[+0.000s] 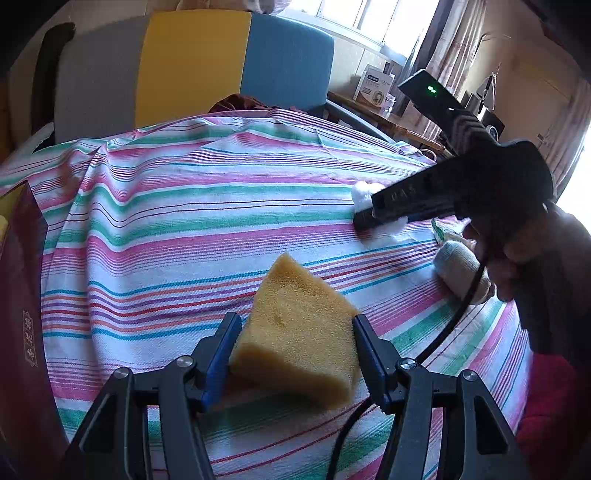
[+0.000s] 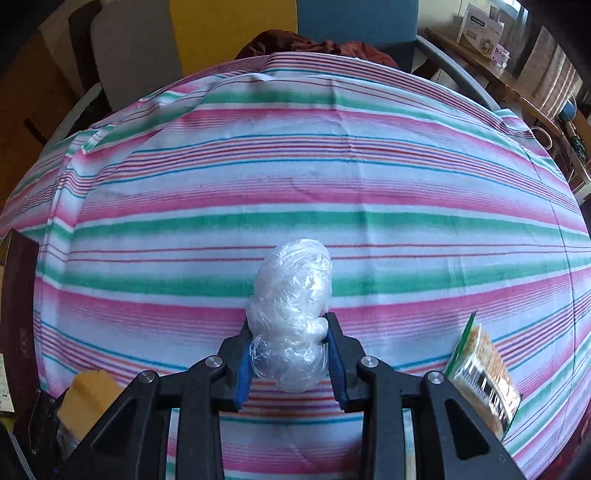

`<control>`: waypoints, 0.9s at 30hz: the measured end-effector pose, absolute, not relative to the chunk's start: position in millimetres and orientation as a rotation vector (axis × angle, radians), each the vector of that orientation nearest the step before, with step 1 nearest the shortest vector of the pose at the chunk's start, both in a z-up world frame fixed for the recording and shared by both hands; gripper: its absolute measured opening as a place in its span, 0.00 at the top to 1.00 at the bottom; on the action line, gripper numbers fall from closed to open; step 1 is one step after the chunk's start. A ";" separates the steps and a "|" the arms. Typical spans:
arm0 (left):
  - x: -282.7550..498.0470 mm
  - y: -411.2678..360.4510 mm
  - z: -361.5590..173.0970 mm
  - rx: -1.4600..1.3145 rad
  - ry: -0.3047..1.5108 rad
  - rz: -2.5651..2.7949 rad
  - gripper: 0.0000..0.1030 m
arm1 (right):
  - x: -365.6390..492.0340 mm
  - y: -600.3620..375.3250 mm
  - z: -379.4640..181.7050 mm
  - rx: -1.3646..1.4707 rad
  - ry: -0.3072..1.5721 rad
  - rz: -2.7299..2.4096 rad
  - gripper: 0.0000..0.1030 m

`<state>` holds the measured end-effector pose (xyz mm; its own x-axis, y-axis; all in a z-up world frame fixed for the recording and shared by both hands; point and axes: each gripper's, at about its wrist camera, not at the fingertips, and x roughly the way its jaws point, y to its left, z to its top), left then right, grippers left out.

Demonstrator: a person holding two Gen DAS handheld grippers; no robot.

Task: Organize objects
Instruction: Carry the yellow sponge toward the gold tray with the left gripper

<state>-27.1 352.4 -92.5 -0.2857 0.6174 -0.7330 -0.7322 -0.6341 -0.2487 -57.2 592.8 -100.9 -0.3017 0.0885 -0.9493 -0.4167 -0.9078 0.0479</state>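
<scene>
The yellow sponge (image 1: 295, 332) sits pinched in the left gripper (image 1: 293, 354) and a crumpled plastic bundle (image 2: 291, 321) in the right gripper (image 2: 290, 354), both apparently mid-carry; next each needs a drop spot, perhaps the maroon box (image 1: 22, 295) far left.

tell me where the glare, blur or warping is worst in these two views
Left wrist view: the window is blown out, glare washes the right edge, and the right gripper is backlit nearly black. Right wrist view: even light, but the snack packet at the lower right is smeared, and the striped cloth bulges with fisheye warping.
</scene>
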 end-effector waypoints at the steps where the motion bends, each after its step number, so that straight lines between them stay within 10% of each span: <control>1: -27.4 352.3 -92.7 -1.058 0.168 2.001 0.39 | -52.5 590.1 -101.2 -1.630 0.416 2.269 0.68; 27: -20.9 354.8 -92.0 -1.034 0.200 2.036 0.41 | -26.8 569.2 -104.4 -1.600 0.397 2.307 0.66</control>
